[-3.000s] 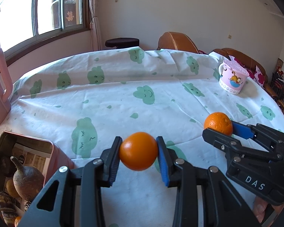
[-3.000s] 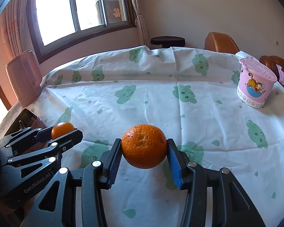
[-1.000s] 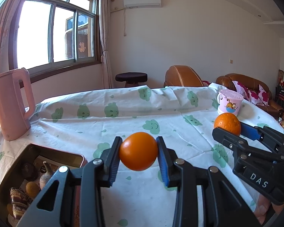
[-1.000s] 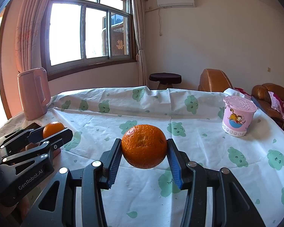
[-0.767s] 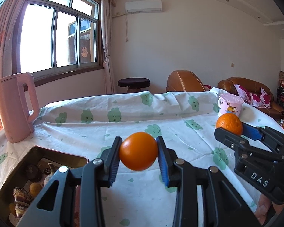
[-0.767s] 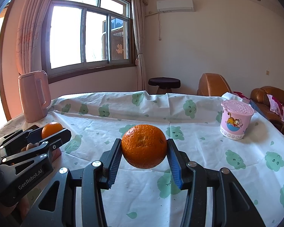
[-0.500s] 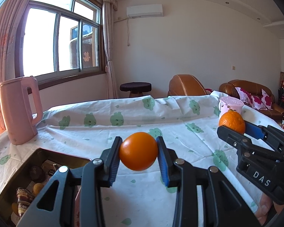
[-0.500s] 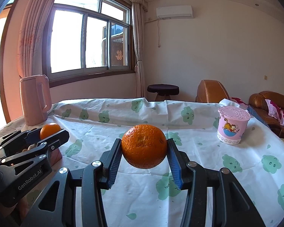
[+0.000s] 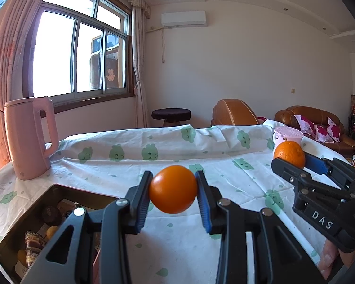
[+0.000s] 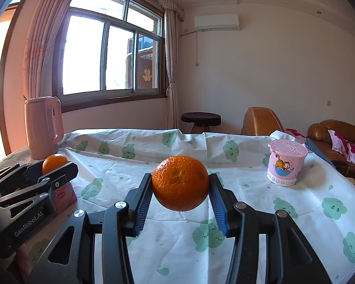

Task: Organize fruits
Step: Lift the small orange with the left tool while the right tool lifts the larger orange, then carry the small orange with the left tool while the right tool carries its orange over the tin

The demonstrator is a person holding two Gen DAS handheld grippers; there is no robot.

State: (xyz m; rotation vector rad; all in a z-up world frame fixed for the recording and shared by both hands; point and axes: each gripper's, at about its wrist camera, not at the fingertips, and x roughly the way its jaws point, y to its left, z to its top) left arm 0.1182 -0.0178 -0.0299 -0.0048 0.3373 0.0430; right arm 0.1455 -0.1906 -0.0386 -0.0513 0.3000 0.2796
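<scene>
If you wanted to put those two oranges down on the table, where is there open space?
The widest bare stretch of tablecloth runs between the pink jug and the pink cartoon cup. It is crowded at the near left, where the tin box already holds small items.

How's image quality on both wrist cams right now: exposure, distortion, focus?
Left wrist view: window blown out to white, strong fisheye bending of curtain and ceiling, black vignette in the corners; smooth orange in the left gripper is sharp. Right wrist view: same blown window, orange flare down the left edge; dimpled orange in the right gripper is crisp, peel texture visible.
</scene>
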